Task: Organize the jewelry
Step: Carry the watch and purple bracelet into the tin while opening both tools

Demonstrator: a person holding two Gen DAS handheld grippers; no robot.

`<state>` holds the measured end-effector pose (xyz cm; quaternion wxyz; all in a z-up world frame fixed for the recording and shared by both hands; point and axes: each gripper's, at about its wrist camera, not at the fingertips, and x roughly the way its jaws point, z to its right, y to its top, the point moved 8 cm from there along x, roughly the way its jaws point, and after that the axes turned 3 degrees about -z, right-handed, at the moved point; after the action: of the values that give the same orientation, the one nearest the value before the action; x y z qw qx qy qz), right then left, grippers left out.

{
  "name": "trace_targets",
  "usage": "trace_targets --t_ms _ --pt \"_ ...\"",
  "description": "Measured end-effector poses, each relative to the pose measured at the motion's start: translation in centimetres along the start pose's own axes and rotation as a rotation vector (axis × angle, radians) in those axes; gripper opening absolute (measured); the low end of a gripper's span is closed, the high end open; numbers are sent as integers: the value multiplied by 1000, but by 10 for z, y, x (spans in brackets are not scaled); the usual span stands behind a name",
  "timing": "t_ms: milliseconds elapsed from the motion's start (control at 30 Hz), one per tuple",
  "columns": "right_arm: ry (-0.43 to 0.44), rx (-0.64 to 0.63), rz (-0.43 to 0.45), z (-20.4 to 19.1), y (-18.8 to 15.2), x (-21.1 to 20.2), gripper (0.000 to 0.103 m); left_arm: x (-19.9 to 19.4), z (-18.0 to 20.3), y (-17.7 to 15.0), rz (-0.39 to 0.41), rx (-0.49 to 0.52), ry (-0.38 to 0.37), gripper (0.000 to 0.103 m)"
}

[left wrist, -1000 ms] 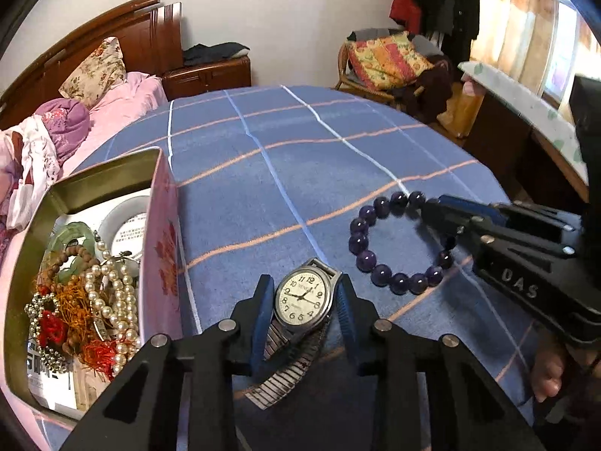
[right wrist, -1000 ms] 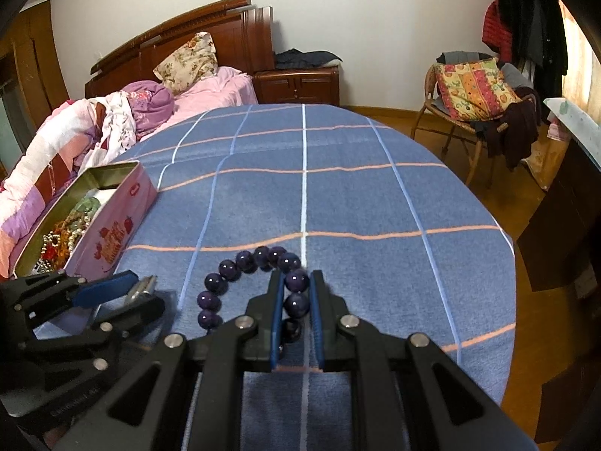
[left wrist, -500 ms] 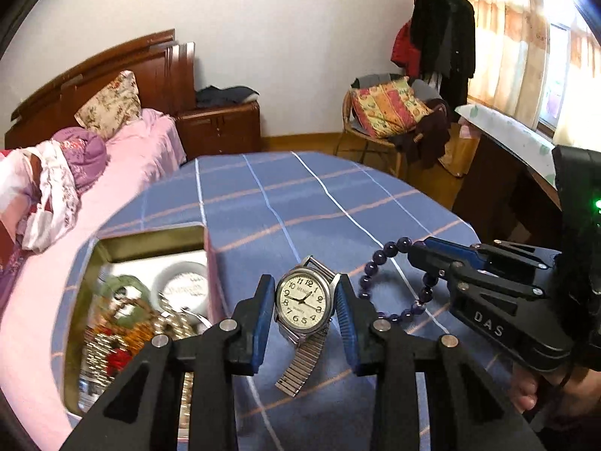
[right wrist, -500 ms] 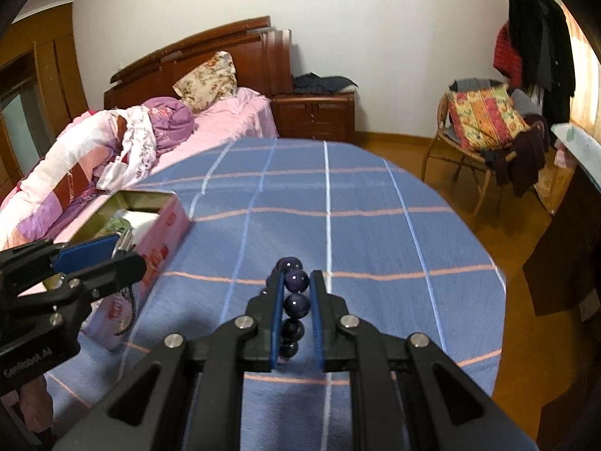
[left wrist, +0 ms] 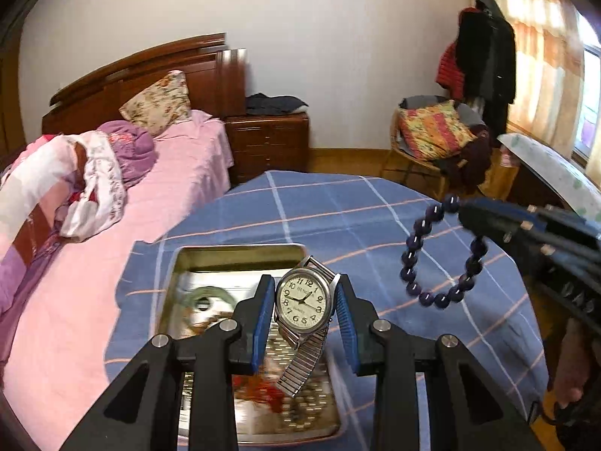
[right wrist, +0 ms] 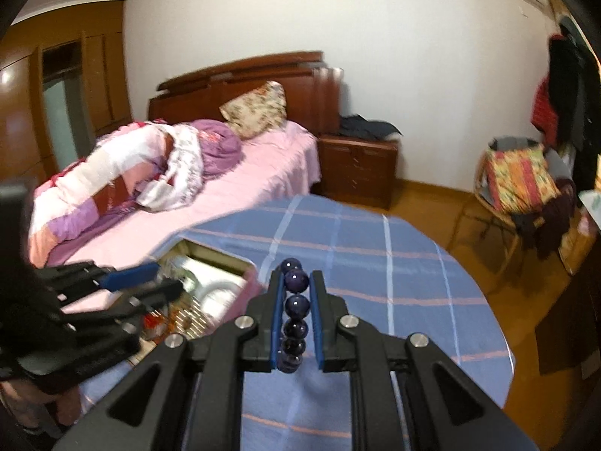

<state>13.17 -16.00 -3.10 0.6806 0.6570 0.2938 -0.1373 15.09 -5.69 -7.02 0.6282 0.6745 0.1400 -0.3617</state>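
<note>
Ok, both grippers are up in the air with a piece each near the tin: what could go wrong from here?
1. The left gripper clamps the watch only by the rim of its case; the loose metal strap dangles, so it could twist out or snag on the tin.
2. The right gripper pinches the purple bead bracelet at a few round beads; these may roll free and drop onto the blue tablecloth instead of the tin.

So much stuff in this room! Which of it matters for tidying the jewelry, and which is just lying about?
Part of the job:
- wristwatch, clamped in the left tool
- purple bead bracelet, clamped in the right tool
- open tin with jewelry inside, on the blue checked table

Just lying about:
- pink bed with pillow
- nightstand
- chair with cushion
- hanging coats
</note>
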Motion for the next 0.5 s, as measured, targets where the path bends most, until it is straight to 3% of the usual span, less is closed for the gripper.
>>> trace_targets --t_ms 267,500 --pt "96 -72 35 -56 22 15 16 1 -44 -9 -12 -66 60 33" --pt "154 -112 -27 -89 -1 52 16 18 -59 -27 -61 -86 64 34"
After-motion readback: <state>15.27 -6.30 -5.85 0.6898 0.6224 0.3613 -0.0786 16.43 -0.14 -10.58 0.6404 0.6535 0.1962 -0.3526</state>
